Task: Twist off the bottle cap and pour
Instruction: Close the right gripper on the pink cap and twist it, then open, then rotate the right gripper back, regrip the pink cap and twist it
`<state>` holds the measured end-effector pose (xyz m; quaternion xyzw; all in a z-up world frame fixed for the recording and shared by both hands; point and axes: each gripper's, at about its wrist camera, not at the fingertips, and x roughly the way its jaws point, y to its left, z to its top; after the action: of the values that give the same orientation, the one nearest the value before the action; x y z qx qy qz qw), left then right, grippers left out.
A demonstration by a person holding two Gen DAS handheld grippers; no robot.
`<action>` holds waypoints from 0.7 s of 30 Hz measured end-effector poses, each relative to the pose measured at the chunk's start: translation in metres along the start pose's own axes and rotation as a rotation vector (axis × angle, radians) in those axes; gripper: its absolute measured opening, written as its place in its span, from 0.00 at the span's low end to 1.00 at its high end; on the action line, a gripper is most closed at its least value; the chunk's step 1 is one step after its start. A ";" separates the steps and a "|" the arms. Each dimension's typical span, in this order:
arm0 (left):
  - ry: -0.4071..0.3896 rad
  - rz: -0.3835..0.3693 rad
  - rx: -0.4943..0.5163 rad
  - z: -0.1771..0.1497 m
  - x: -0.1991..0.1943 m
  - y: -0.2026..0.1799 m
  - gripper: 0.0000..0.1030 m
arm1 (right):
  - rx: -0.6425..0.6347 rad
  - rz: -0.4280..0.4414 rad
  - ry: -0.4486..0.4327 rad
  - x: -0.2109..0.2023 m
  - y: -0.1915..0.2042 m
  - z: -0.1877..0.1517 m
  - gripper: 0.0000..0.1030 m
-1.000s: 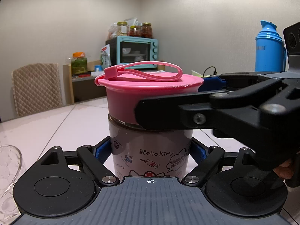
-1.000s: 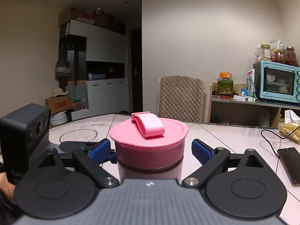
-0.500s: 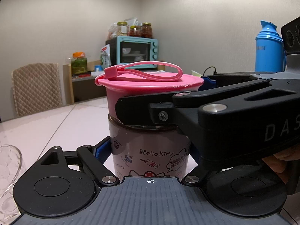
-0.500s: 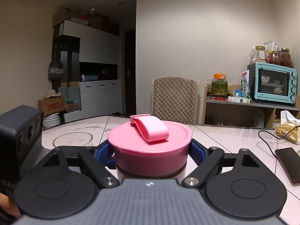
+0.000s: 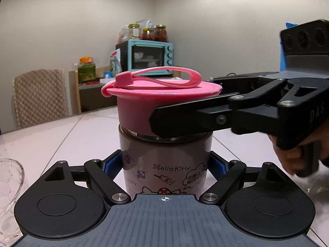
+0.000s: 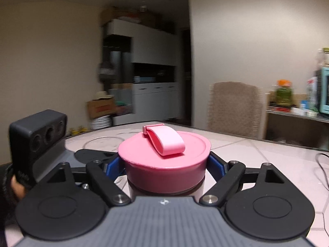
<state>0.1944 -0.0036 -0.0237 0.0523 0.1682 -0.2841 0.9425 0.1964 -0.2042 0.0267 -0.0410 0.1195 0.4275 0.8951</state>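
Observation:
A Hello Kitty bottle (image 5: pixel 164 164) stands upright on the pale tiled table (image 5: pixel 51 135). My left gripper (image 5: pixel 164 165) is shut on the bottle's body, with a blue pad on each side. On top sits the pink cap (image 5: pixel 144 103) with its strap loop. My right gripper (image 5: pixel 181 100) comes in from the right, level with the cap. In the right wrist view, the right gripper (image 6: pixel 165 164) is shut on the cap (image 6: pixel 193 146), its blue pads pressed against the rim. A hand (image 5: pixel 292 158) holds the right gripper's handle.
A clear glass bowl (image 5: pixel 8 183) sits at the left edge of the left wrist view, and the bowl (image 6: pixel 102 142) also shows behind the bottle. A padded chair (image 5: pixel 39 96) and a shelf with a teal oven (image 5: pixel 148 57) stand beyond the table. A cable (image 6: pixel 322 164) lies at the right.
The right gripper's jaws closed from wide apart onto the pink cap, then the gripper swung round, and the room in its view slid to the right. The left gripper kept still on the bottle.

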 end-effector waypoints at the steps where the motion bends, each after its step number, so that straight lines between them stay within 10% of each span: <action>1: 0.000 0.000 0.000 0.000 0.000 0.000 0.87 | -0.009 0.023 0.004 0.000 -0.004 0.001 0.83; 10: 0.000 0.000 0.000 0.000 0.000 0.001 0.87 | -0.029 0.153 0.014 -0.001 -0.023 0.007 0.83; 21: 0.000 0.000 0.001 0.000 0.000 -0.001 0.87 | 0.015 -0.020 0.006 -0.014 0.004 0.012 0.94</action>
<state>0.1942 -0.0041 -0.0240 0.0528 0.1682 -0.2841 0.9425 0.1871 -0.2099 0.0418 -0.0367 0.1251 0.4173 0.8994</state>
